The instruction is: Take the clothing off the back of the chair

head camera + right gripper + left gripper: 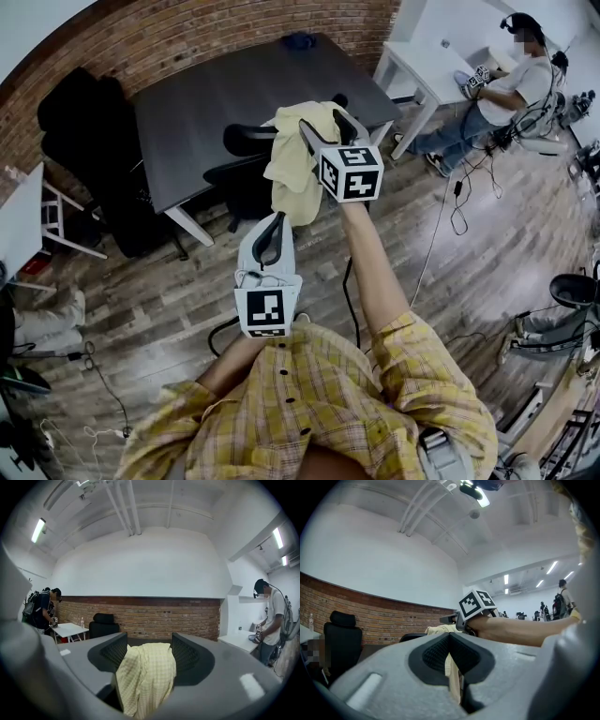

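Two grippers flank the yellow shirt (pixel 298 159) hanging down the chair back (pixel 246 178). The left gripper (pixel 273 225) is clamped on its lower edge, and the right gripper (pixel 323 120) (jaws wide apart) straddles its top.

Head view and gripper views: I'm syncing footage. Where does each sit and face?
Head view: on the head, facing down at the chair; own torso, left gripper, right gripper.
Left gripper view: on it, level toward brick wall; its shut jaws, right forearm.
Right gripper view: on it, toward that wall; its open jaws.
Shared: yellow checked garment, all three.
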`<state>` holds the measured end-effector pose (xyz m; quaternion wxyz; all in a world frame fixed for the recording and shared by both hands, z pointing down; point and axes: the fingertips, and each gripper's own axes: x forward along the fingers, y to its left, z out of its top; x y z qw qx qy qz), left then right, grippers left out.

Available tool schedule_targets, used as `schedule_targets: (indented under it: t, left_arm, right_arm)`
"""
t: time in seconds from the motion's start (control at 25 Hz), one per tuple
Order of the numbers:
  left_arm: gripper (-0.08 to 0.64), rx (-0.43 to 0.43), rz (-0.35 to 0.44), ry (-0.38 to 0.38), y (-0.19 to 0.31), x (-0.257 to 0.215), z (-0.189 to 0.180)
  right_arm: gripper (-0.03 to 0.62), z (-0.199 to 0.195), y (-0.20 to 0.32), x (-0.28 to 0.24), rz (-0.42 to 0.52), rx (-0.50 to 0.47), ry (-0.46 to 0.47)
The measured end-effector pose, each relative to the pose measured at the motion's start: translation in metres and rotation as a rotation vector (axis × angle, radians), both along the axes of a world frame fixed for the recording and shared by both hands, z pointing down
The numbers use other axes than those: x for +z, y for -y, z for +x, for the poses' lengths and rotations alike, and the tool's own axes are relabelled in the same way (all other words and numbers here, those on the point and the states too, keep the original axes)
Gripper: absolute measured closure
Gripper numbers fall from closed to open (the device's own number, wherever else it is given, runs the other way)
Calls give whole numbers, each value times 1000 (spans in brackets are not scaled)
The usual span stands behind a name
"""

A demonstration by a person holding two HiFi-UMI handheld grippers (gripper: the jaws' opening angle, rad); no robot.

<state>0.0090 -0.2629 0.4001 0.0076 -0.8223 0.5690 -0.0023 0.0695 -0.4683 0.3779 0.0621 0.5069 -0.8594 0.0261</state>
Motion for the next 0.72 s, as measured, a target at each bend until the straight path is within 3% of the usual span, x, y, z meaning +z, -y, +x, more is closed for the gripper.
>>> schedule_targets:
  t: [0.72]
  left_arm:
    - [560, -5, 2, 11, 8, -1, 0]
  right_arm:
    - [290, -5, 34, 29, -43, -13, 37]
